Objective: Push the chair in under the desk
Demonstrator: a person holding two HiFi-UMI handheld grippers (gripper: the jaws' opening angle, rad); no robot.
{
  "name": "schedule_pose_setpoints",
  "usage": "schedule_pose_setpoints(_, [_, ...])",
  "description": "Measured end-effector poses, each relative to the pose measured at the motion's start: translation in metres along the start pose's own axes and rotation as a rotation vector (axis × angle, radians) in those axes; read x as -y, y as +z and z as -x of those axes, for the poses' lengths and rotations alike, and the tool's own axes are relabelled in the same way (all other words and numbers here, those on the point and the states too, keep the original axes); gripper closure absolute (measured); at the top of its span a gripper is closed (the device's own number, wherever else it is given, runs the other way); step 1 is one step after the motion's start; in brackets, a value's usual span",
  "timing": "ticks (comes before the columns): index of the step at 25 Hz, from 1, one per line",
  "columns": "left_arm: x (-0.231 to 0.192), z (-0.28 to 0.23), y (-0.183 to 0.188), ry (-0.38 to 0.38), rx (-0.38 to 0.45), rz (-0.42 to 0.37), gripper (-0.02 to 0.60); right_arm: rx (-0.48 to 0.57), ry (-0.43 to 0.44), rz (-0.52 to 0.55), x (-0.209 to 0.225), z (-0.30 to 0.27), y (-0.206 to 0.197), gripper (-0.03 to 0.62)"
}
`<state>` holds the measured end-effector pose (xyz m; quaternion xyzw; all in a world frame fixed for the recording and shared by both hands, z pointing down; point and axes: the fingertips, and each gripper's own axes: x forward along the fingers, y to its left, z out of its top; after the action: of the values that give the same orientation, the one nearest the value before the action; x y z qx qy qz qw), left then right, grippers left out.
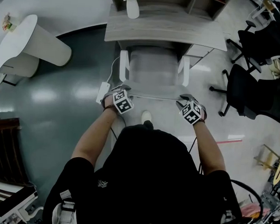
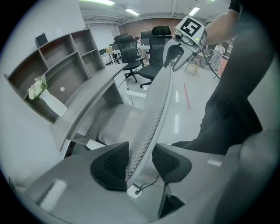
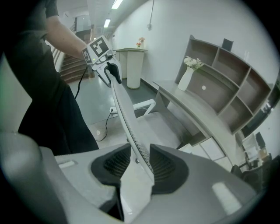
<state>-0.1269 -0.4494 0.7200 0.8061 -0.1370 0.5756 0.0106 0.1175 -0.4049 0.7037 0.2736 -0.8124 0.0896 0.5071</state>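
**A:** Going left to right, what is sitting around the person?

**B:** A white pedestal table [image 1: 23,45] is standing at ten o'clock, well clear. A power strip [image 1: 103,92] is lying on the floor just beside the left gripper [image 1: 121,89]. That gripper's jaws are standing fairly wide but pinching the top rim of the chair [image 1: 153,68], with the mesh backrest [image 2: 153,118] running between the pads. The right gripper [image 1: 184,98] is clamping the same rim at the other corner, its pads pressing both faces. Black office chairs [image 1: 244,90] are sitting at three o'clock.

**A:** And where is the chair sitting?

**B:** At twelve o'clock from the person. Its seat front is meeting the edge of the desk [image 1: 166,27], and most of it looks to be outside yet.

**A:** What is threatening to go wrong?

**B:** Probably an uneven shove: the chair would be turning, and an armrest [image 1: 185,69] could be catching the desk edge at one o'clock. The base might also be snagging the power strip's cable. The rim is thin, so a pad could be slipping off under load. A hard bump would be shaking the desk.

**A:** Which is holding what, as containers go?

**B:** A white vase [image 1: 132,8] is standing on the desk at twelve o'clock, holding pale flowers [image 2: 37,87]. Behind it, the compartments of the shelf unit [image 3: 227,83] are looking empty, as far as they are showing.
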Motion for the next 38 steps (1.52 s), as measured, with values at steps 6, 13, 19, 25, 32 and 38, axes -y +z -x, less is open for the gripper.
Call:
schedule_pose_setpoints(6, [-0.032,-0.006,0.004,0.009,0.008,0.018,0.407,0.007,0.008,0.016,0.026,-0.013,0.017,0.453])
schedule_pose_setpoints(13, [-0.061,-0.014,0.015,0.007,0.010,0.024,0.407,0.027,-0.019,0.020,0.057,-0.023,0.025,0.450])
schedule_pose_setpoints(19, [-0.082,-0.019,0.021,0.010,0.011,0.034,0.407,0.033,-0.010,0.026,0.080,-0.031,0.034,0.448])
schedule_pose_setpoints(25, [-0.110,-0.027,0.031,0.006,0.000,0.023,0.407,0.045,-0.005,0.028,0.106,-0.040,0.042,0.448])
schedule_pose_setpoints(32, [-0.152,-0.038,0.045,0.007,-0.018,0.028,0.407,0.041,0.008,0.027,0.150,-0.054,0.056,0.448])
schedule_pose_setpoints(38, [-0.194,-0.051,0.060,0.023,-0.014,0.041,0.407,0.040,0.000,0.041,0.195,-0.068,0.070,0.448])
